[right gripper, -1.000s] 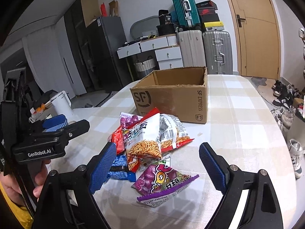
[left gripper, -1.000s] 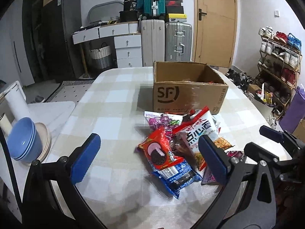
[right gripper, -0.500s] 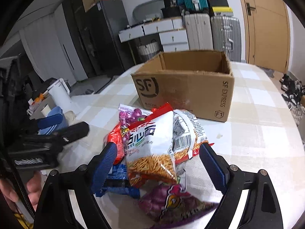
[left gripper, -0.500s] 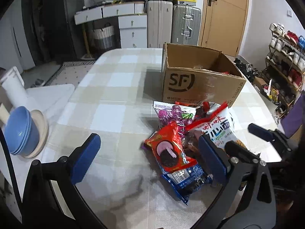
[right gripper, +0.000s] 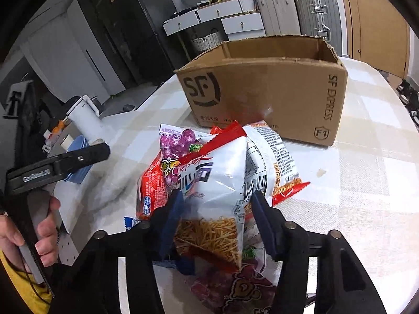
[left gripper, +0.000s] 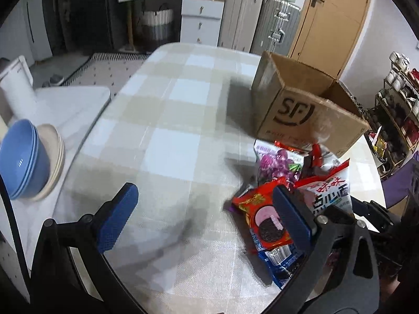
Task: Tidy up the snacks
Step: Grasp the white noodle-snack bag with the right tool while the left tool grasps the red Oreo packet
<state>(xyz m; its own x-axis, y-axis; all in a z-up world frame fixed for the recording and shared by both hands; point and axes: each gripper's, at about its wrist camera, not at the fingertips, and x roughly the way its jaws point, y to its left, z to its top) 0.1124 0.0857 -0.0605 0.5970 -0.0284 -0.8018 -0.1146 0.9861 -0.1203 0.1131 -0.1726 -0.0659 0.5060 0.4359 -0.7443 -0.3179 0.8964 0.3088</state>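
Right gripper point(right gripper: 214, 217): jaws have just been closing; blue pads now press both sides of the noodle bag point(right gripper: 209, 191), grasping it at its lower half.
Noodle bag: white and red, picture of fried noodles on the front; on top of the snack pile, on the table point(right gripper: 366, 183), in front of the box point(right gripper: 264, 83). Also seen from the left wrist point(left gripper: 330, 196).
Left gripper point(left gripper: 204, 217): jaws released, wide apart, nothing between the pads; over bare tablecloth just left of the pile. Its right finger point(left gripper: 290, 217) overlaps the cookie pack point(left gripper: 262, 214) in view; contact cannot be told.
Snack pile: red cookie pack, blue pack point(left gripper: 282, 261) under it, purple-print bag point(left gripper: 277, 162) nearest the box, second noodle bag point(right gripper: 277, 162) lying back-side up beside the held one, purple bag point(right gripper: 235, 287) at the near edge under the right gripper.
Box: brown cardboard, "SF" logo, top open, upright on the table just behind the pile. Contents cannot be told.
Person: hand point(right gripper: 28, 235) on the left gripper's handle, yellow sleeve at the wrist.
Side table: blue bowls point(left gripper: 21, 162) stacked against beige plates point(left gripper: 53, 157), white kettle point(left gripper: 15, 83) behind them.
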